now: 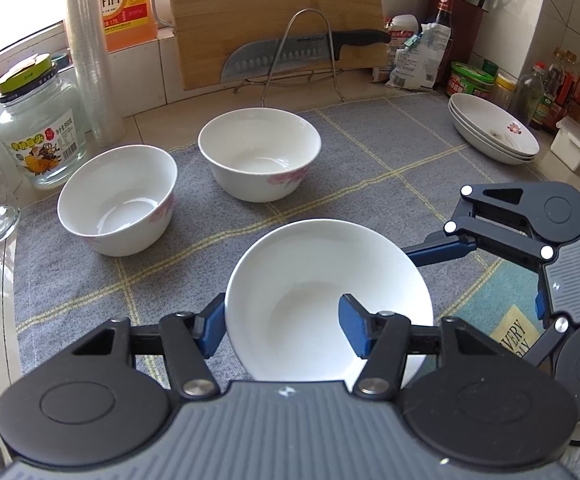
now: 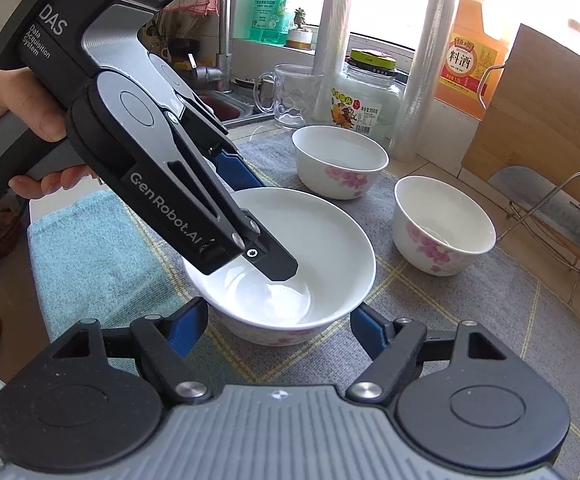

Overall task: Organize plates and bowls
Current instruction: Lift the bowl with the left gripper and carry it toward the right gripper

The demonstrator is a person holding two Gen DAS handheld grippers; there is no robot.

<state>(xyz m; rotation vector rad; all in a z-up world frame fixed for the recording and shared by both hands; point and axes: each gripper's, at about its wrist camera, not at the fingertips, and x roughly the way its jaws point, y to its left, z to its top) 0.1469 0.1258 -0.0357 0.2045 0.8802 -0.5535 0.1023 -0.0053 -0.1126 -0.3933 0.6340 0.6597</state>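
A white bowl with pink flowers [image 1: 301, 280] [image 2: 329, 248] sits nearest on the grey checked cloth [image 1: 369, 160]. My left gripper [image 1: 282, 330] [image 2: 270, 228] is shut on its rim, with one finger inside the bowl and the other outside. My right gripper [image 2: 280, 320] is closed on the bowl's lower outer wall from both sides, and one of its fingers [image 1: 437, 249] touches the bowl's right edge. Two more flowered bowls [image 1: 118, 200] [image 1: 260, 152] stand upright farther back. Stacked shallow plates [image 1: 493, 128] rest at the cloth's far right corner.
A cutting board [image 1: 270, 20] and a knife [image 1: 290, 56] on a wire rack stand at the back. A glass jar [image 1: 38, 136], a glass mug [image 2: 290, 96], film rolls and a cooking wine jug line the left. Sauce bottles crowd the right corner. A teal towel [image 2: 90, 248] lies at the near edge.
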